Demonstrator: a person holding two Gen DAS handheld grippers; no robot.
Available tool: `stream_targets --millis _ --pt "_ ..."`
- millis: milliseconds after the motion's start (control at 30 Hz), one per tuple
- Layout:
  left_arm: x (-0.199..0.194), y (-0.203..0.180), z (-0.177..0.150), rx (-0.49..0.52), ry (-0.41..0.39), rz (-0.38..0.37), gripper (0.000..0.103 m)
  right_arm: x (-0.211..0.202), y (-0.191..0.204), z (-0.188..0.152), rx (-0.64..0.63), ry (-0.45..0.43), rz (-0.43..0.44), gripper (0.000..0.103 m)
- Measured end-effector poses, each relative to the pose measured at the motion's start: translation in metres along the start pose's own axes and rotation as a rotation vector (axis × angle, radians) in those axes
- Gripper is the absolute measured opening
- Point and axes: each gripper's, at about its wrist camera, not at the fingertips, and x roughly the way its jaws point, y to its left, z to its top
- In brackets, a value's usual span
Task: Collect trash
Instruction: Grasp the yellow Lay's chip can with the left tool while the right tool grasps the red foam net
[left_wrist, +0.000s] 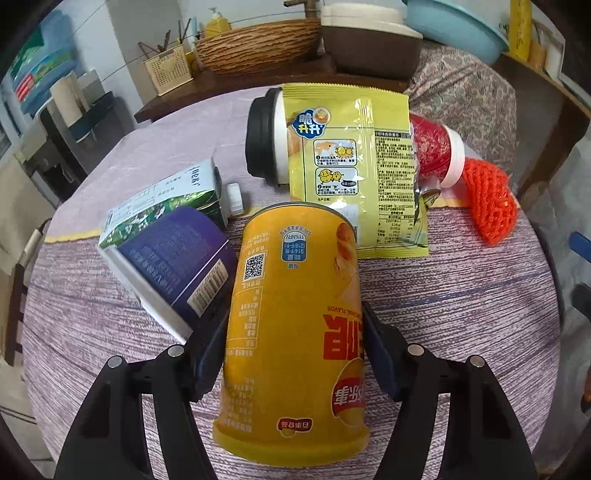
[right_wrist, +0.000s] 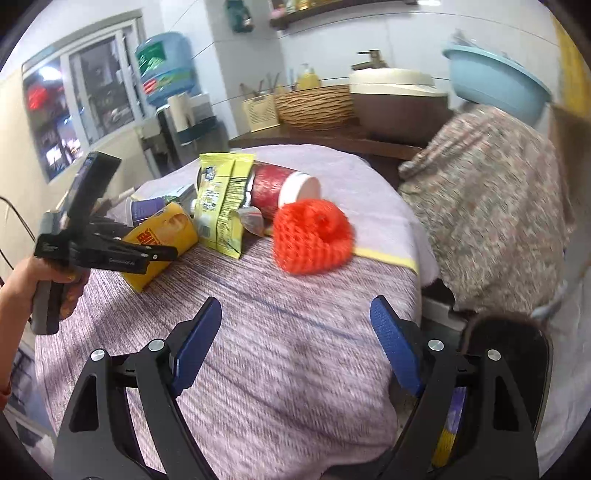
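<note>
A yellow chip can (left_wrist: 295, 325) lies on the round purple-clothed table (left_wrist: 461, 314). My left gripper (left_wrist: 291, 347) straddles the can, its blue pads against both sides, shut on it. The same can (right_wrist: 162, 240) and left gripper (right_wrist: 110, 254) show in the right wrist view at left. Behind the can lie a yellow snack bag (left_wrist: 354, 166), a red paper cup with black lid (left_wrist: 432, 151), a purple cup (left_wrist: 177, 258), a green-white carton (left_wrist: 166, 199) and an orange foam net (left_wrist: 487, 199). My right gripper (right_wrist: 295, 350) is open and empty over bare cloth, short of the orange net (right_wrist: 312, 236).
A small white cap (left_wrist: 234, 197) lies by the carton. A counter behind the table holds a wicker basket (left_wrist: 258, 44), a brown-white appliance (left_wrist: 373, 40) and a blue basin (left_wrist: 454, 26). A floral-covered chair (right_wrist: 491, 195) stands right of the table. A water dispenser (right_wrist: 166, 70) stands far left.
</note>
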Motion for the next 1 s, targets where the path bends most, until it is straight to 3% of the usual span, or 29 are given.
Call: stream_targets --millis 333,633,833,1000 --pt "-0.036 0.001 -0.035 -0.139 -0.116 -0.112 0.066 0.047 0.017 0.033 -0.110 0.062 -0.066 0.082" --pt "-0.069 -0.015 -0.059 -0.191 -0.233 -0.094 0.066 0.080 0.015 0.042 -0.133 0.121 -0.125 0.079" --pt "-0.068 -0.017 -0.074 -0.230 -0.238 -0.125 0.066 0.095 0.004 0.037 -0.091 0.153 -0.138 0.050" --pt "-0.072 -0.028 -0.086 -0.224 -0.268 -0.111 0.066 0.084 0.001 0.031 -0.088 0.108 -0.112 0.029"
